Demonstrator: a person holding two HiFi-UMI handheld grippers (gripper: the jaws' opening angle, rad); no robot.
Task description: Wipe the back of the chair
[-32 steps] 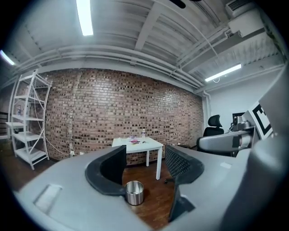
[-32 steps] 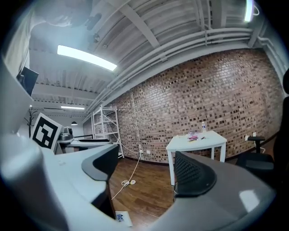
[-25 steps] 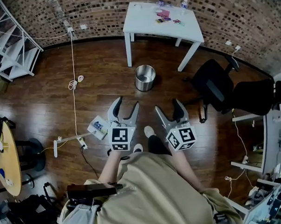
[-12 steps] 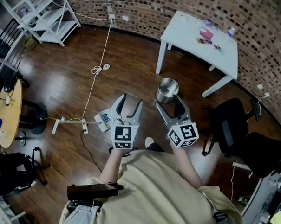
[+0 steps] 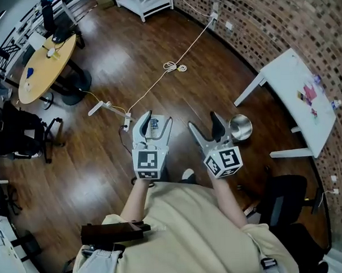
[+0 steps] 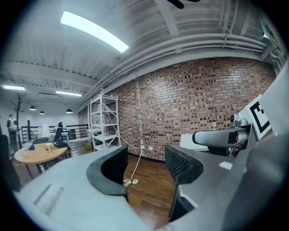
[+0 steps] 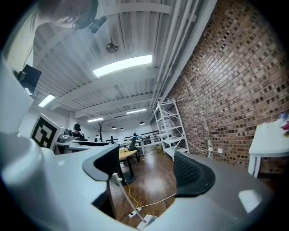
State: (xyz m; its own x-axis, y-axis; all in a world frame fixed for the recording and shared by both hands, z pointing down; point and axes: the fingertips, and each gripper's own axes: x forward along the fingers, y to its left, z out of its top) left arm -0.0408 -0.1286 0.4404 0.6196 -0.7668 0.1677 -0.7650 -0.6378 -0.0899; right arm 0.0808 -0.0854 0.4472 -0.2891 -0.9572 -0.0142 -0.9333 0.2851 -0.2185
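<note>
- Between the jaws of the left claw (image 5: 157, 120) nothing was held; they were set apart, and only wooden floor (image 5: 76, 165) was seen through them.
- Likewise the right claw (image 5: 202, 124) was parted and empty; no cloth was seen in either.
- Low at the right of the head view, behind the right elbow, the black chair (image 5: 284, 197) was placed, well apart from both claws.
- A cloth would have to be fetched first, it was judged, and both claws turned round past the metal bin (image 5: 240, 127) toward the chair's back.

A loft-style open office: red brick wall (image 5: 279, 26), dark plank floor (image 5: 104, 164), a white rectangular bench (image 5: 287, 83), a round wooden table (image 5: 49, 76), a black swivel office chair (image 5: 284, 199), a white metal shelf rack (image 6: 104, 131), and long strip lights (image 6: 92, 30) under exposed ceiling pipes (image 6: 189, 43).
</note>
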